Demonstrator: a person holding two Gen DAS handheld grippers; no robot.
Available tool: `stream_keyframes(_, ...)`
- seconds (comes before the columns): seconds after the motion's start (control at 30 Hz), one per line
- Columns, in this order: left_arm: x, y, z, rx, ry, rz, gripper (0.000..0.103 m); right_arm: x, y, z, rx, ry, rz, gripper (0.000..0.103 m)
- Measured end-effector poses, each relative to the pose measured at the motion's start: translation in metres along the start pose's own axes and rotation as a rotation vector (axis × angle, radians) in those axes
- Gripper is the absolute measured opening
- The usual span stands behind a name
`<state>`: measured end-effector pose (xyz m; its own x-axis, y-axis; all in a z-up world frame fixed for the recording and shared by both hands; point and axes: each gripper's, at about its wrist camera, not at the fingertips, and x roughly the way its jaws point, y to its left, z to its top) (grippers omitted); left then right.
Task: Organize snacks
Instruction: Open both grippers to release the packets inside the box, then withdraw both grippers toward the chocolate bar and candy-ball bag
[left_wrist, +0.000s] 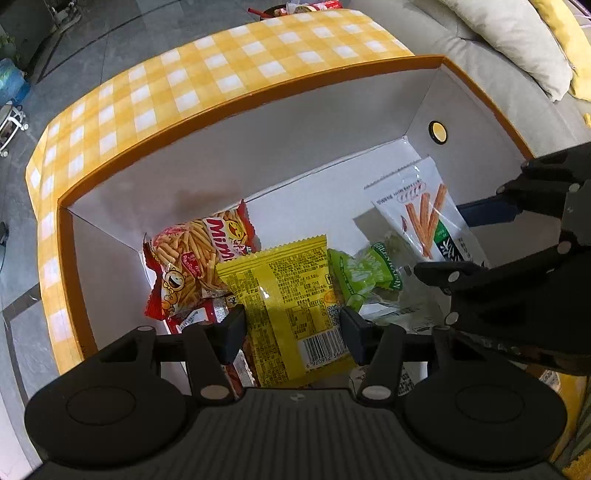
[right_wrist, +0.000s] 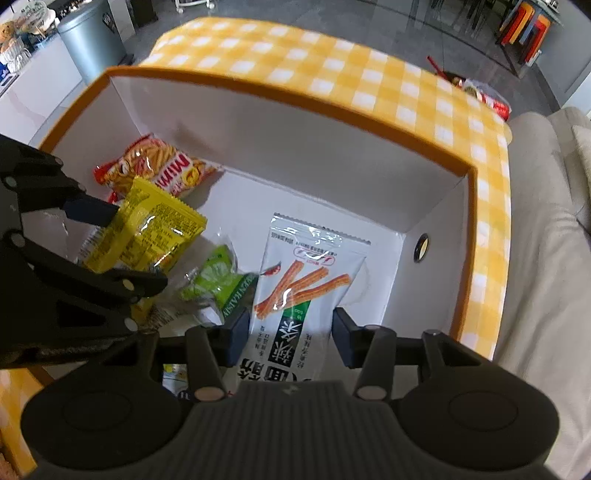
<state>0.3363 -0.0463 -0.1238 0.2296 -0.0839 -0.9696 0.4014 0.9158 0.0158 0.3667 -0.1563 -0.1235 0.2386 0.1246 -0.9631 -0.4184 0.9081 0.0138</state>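
Note:
An orange-rimmed white box (left_wrist: 258, 147) (right_wrist: 295, 122) stands on a yellow checked tablecloth. Inside lie a red Mimi snack bag (left_wrist: 192, 254) (right_wrist: 155, 166) and a green packet (left_wrist: 365, 273) (right_wrist: 221, 280). My left gripper (left_wrist: 291, 328) is inside the box with a yellow packet (left_wrist: 288, 299) (right_wrist: 147, 229) between its open fingers. My right gripper (right_wrist: 290, 336) is also inside the box, its fingers open around a white packet with red sticks printed on it (right_wrist: 299, 280) (left_wrist: 424, 218). Whether either packet rests on the box floor I cannot tell.
The checked tablecloth (left_wrist: 221, 70) (right_wrist: 369, 74) extends beyond the box. More snack packets (left_wrist: 310, 5) (right_wrist: 484, 96) lie at its far edge. A beige sofa with cushions (left_wrist: 509, 40) (right_wrist: 546, 240) is beside the table. A grey bin (right_wrist: 92, 40) stands on the floor.

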Motion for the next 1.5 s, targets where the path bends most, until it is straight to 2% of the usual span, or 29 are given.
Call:
stream_keyframes(0.33,0.004,-0.006,0.0,0.03,-0.001,0.034,0.064,0.009,-0.002,-0.003,0.013,0.028,0.0,0.049)
stream_keyframes(0.5,0.001,-0.009,-0.003,0.051,-0.021,0.055,0.073,0.009,-0.001,-0.003,0.002,0.035,0.006,0.049)
stream_keyframes(0.57,-0.001,-0.008,-0.004,0.039,-0.023,0.061,0.078,0.009,0.0,-0.005,0.003,0.037,0.003,0.054)
stream_keyframes(0.8,-0.013,-0.002,-0.007,0.021,-0.044,0.071,0.08,0.001,0.006,-0.007,-0.007,0.017,0.01,0.063)
stream_keyframes(1.13,-0.049,-0.003,-0.015,0.018,-0.108,0.082,0.08,-0.037,0.014,-0.009,-0.005,-0.043,-0.006,0.064)
stream_keyframes(1.5,-0.102,-0.016,-0.047,0.051,-0.189,0.12,0.08,-0.091,0.031,-0.032,-0.01,-0.155,-0.018,0.064)
